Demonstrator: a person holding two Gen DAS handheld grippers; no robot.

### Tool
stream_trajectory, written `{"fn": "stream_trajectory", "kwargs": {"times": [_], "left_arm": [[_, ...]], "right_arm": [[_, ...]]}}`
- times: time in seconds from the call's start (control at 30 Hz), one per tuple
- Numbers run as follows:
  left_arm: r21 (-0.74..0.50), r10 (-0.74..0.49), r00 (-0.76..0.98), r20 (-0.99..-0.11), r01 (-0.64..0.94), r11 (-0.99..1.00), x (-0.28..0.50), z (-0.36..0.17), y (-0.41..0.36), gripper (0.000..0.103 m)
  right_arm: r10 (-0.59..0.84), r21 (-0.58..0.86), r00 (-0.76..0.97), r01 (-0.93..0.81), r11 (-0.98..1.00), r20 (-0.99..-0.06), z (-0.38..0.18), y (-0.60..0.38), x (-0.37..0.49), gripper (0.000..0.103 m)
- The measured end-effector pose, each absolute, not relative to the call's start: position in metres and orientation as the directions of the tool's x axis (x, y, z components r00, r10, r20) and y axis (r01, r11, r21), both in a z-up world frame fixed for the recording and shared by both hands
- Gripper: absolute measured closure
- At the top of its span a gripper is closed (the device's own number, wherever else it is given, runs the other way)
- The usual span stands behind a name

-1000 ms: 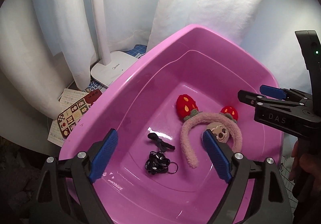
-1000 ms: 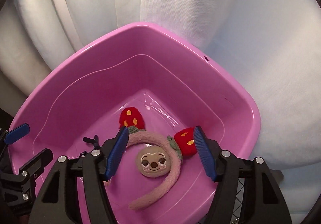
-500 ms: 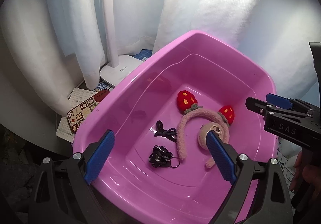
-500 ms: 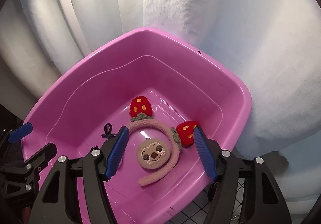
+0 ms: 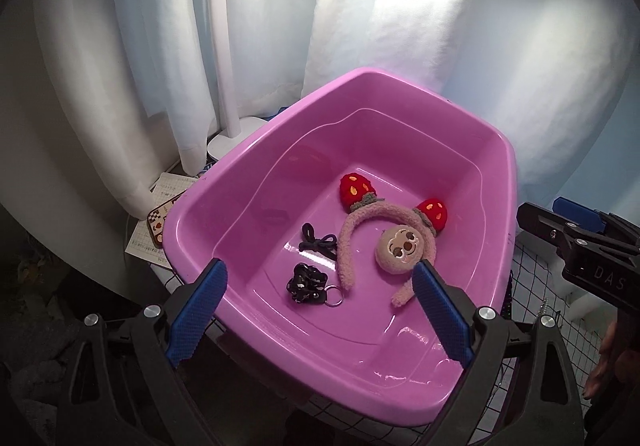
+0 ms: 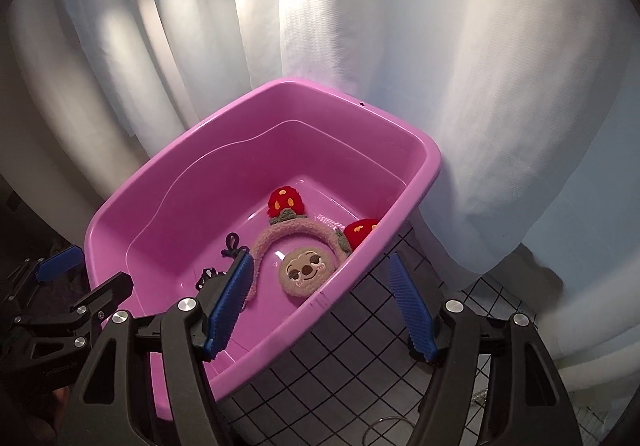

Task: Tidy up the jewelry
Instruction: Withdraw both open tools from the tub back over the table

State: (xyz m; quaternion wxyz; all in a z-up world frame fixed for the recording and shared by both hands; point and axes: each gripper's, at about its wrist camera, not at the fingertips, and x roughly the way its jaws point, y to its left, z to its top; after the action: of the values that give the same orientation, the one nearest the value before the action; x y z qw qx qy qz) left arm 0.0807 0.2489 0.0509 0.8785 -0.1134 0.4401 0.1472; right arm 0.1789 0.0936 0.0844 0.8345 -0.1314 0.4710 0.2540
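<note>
Since both grippers hang above the pink tub (image 5: 240, 182) with nothing between their pads, I'd guess everything's already dropped in. Left gripper (image 5: 320, 310) is spread wide and opening; right gripper (image 6: 320, 302) is parted, opening a bit too, straddling the tub's right rim. The plush headband (image 5: 352, 230) lies on the tub floor toward the right wall, arch pointing at the far wall. Black hair tie (image 5: 318, 242) and black keyring charm (image 5: 308, 284) sit just left of it, nearer the left gripper. Plenty of bare floor along the near wall.
</note>
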Motion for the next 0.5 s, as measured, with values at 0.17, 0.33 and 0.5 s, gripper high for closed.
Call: {"fn": "stream_trajectory", "kwargs": {"times": [0.17,0.33,0.5], "left_arm": [[-0.061,0.159,0.587,-0.794,-0.337,0.94,0.06,0.057,0.218,0.009],[-0.071,0.127,0.604,-0.787,-0.292,0.954,0.038,0.058,0.176,0.008],[-0.071,0.09,0.594,-0.799,-0.242,0.968,0.013,0.046,0.128,0.007]], "right_arm": [[0.313,0.046,0.45,-0.51,0.859,-0.836,0.091,0.043,0.145,0.036],[0.292,0.072,0.461,-0.437,0.896,-0.838,0.088,-0.023,0.114,0.034],[0.241,0.082,0.462,-0.337,0.938,-0.854,0.079,-0.101,0.079,0.034]]}}
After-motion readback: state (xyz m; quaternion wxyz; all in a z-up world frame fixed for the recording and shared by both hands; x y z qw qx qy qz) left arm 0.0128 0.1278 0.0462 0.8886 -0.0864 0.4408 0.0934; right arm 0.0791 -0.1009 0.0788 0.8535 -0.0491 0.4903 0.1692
